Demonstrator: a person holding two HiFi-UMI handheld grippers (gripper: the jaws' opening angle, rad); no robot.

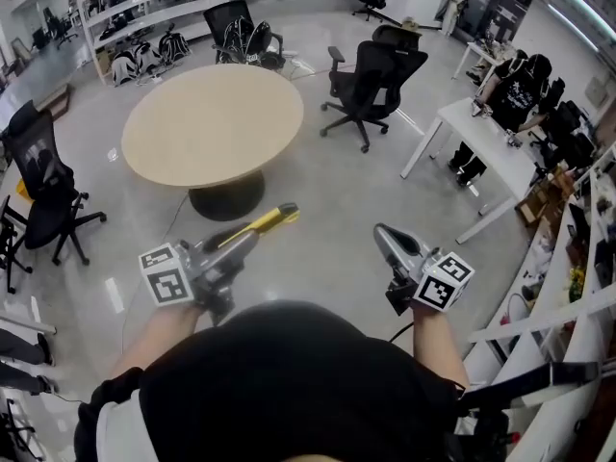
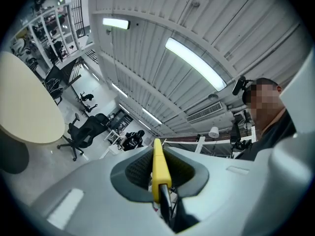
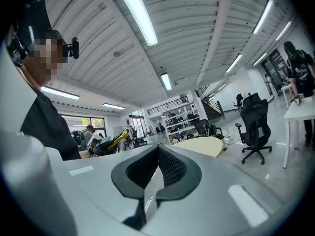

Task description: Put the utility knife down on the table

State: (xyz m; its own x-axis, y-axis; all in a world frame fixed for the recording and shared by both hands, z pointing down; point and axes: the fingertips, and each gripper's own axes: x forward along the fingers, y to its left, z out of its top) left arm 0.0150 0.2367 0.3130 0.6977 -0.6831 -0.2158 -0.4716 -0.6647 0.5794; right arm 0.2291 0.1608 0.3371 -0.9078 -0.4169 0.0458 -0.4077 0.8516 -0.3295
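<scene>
The yellow utility knife point(image 1: 270, 219) sticks out forward from my left gripper point(image 1: 241, 243), which is shut on it at waist height over the floor. In the left gripper view the knife point(image 2: 158, 165) stands edge-on between the black pads. The round beige table point(image 1: 212, 121) lies ahead of both grippers, a good step away; it also shows at the left edge of the left gripper view point(image 2: 24, 107). My right gripper point(image 1: 381, 233) is shut with nothing in it, its pads meeting at the tips point(image 3: 157, 150). Past them I see the table point(image 3: 204, 145) and the knife point(image 3: 114, 141).
A black office chair point(image 1: 371, 80) stands right of the table, another point(image 1: 43, 195) at the left. A white desk point(image 1: 481, 138) with a person point(image 1: 515, 89) at it is at the right. White shelving point(image 1: 144, 8) runs along the back.
</scene>
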